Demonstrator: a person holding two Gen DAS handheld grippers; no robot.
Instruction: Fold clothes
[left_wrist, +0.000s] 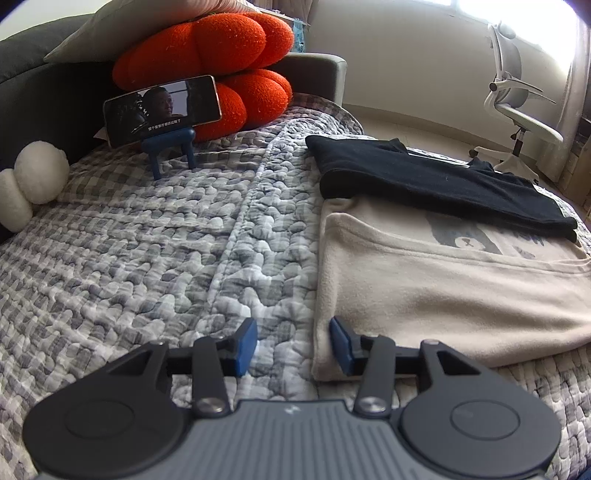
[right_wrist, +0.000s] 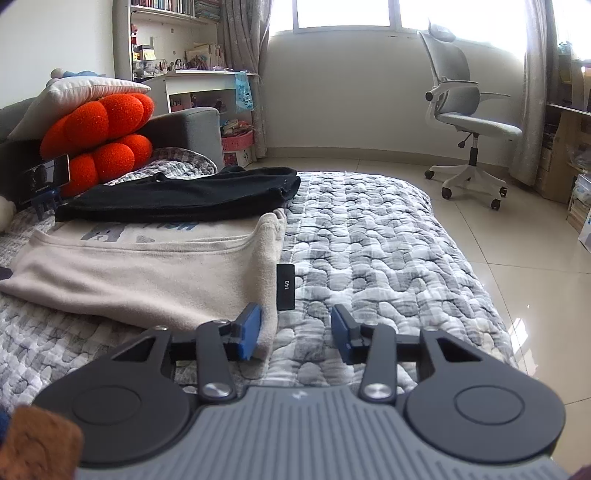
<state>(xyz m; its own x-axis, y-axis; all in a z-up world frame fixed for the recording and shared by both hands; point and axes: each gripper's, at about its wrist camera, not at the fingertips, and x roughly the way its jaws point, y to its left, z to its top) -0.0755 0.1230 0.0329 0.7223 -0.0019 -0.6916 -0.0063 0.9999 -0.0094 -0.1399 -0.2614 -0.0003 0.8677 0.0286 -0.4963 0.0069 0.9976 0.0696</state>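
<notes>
Beige garment (left_wrist: 436, 291): folded flat on the checked quilt (left_wrist: 147, 258), a folded black garment (left_wrist: 443, 184) lying across its far edge.
Left gripper (left_wrist: 293, 345): released, jaws apart at the garment's near-left corner, nothing between them.
Right gripper (right_wrist: 295, 332): released, jaws apart at the near-right corner, left pad against the fabric edge.

We can read "140" in white on a black tag (right_wrist: 285, 287) at the near right edge of the folded beige garment (right_wrist: 147, 273). The far-left phone (left_wrist: 162, 109) shows subtitles too small for us to read.
</notes>
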